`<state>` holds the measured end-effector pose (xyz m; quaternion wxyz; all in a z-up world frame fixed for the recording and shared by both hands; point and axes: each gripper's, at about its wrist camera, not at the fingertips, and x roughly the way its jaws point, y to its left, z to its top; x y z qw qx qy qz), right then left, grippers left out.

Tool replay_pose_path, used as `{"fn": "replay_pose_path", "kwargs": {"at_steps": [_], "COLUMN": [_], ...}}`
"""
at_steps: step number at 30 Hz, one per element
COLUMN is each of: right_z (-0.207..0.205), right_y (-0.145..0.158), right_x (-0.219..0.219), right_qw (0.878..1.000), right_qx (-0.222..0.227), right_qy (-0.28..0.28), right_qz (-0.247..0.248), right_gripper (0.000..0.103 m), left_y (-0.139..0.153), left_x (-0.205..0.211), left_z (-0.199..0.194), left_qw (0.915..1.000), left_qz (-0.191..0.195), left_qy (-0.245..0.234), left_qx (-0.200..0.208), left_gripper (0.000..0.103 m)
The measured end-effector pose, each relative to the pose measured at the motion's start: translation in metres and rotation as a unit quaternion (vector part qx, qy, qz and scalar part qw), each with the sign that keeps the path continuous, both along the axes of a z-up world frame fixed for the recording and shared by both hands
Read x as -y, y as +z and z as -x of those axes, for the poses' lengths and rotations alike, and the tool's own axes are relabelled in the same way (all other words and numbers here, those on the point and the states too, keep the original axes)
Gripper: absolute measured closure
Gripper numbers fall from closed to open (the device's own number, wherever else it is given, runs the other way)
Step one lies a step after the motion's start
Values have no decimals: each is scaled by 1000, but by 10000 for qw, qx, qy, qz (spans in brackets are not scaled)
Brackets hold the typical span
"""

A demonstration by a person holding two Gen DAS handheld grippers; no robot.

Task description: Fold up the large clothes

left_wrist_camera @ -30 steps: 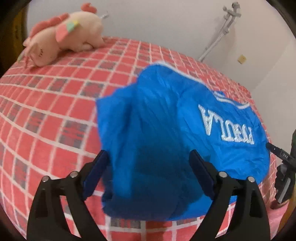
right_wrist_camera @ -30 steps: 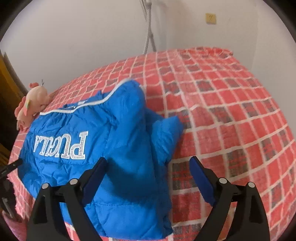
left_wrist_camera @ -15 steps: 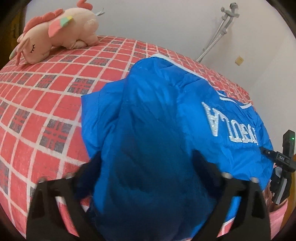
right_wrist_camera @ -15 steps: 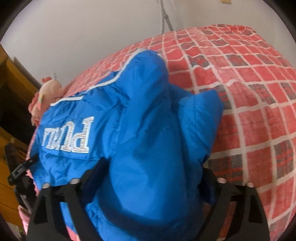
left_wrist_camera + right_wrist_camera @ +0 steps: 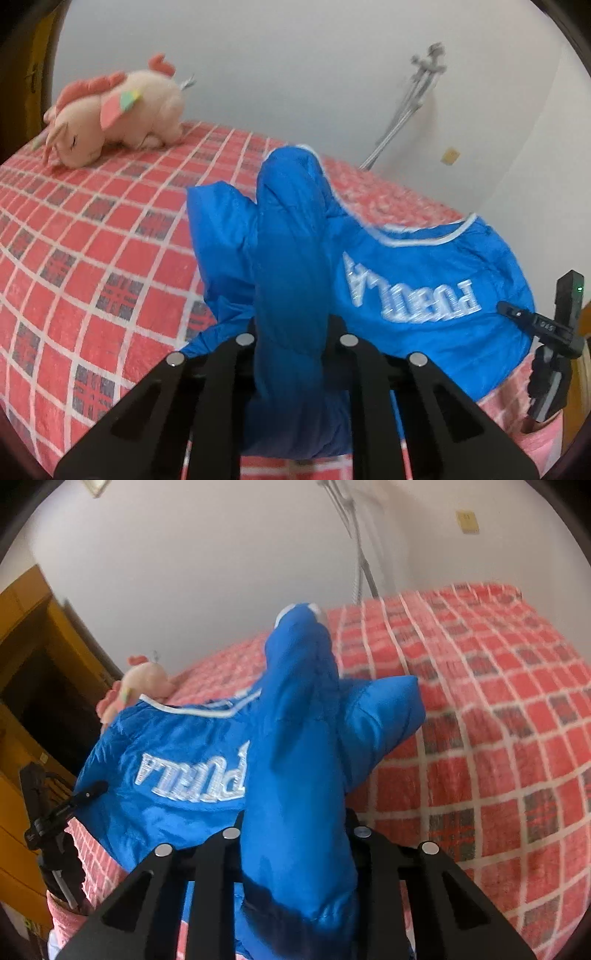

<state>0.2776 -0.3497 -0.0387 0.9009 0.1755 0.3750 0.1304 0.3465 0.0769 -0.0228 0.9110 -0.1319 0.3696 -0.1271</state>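
A blue padded jacket [image 5: 424, 266] with white lettering and white trim lies on a bed with a red checked cover [image 5: 92, 240]. My left gripper [image 5: 291, 332] is shut on a thick fold of the jacket's left side and lifts it off the bed. My right gripper [image 5: 295, 823] is shut on a fold of the jacket [image 5: 177, 738] at its right side, also raised. The fabric hides both sets of fingertips. The right gripper's body shows at the right edge of the left wrist view [image 5: 554, 343].
A pink plush toy [image 5: 118, 114] lies at the far left of the bed. A grey crutch [image 5: 406, 107] leans on the white wall behind the bed. A wooden wardrobe [image 5: 33, 672] stands to the left. The bed cover [image 5: 498, 738] spreads to the right.
Both grippers went from open around the jacket's sides to shut on bunched fabric, and both have lifted their folds up off the bed.
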Motion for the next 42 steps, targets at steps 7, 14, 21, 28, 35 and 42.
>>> {"fn": "replay_pose_path", "kwargs": {"at_steps": [7, 14, 21, 28, 35, 42], "right_z": [64, 143, 176, 181, 180, 209], "right_y": [54, 45, -23, -80, -79, -48], "right_x": [-10, -13, -22, -5, -3, 12], "right_qw": [9985, 9984, 9967, 9980, 9981, 9985], "right_qx": [483, 287, -514, -593, -605, -449], "right_qy": [252, 483, 215, 82, 36, -226], "right_qz": [83, 50, 597, 188, 80, 223], "right_gripper": [80, 80, 75, 63, 55, 51], "left_y": [56, 63, -12, -65, -66, -45], "left_x": [11, 0, -10, -33, -23, -50], "left_z": [60, 136, 170, 178, 187, 211], "left_qw": [9981, 9968, 9958, 9980, 9981, 9993], "left_qz": [-64, -214, -714, -299, -557, -242], "left_qy": [-251, -555, -524, -408, -173, 2], "left_qx": [566, 541, -227, -377, -197, -268], "left_gripper": [93, 93, 88, 77, 71, 53]}}
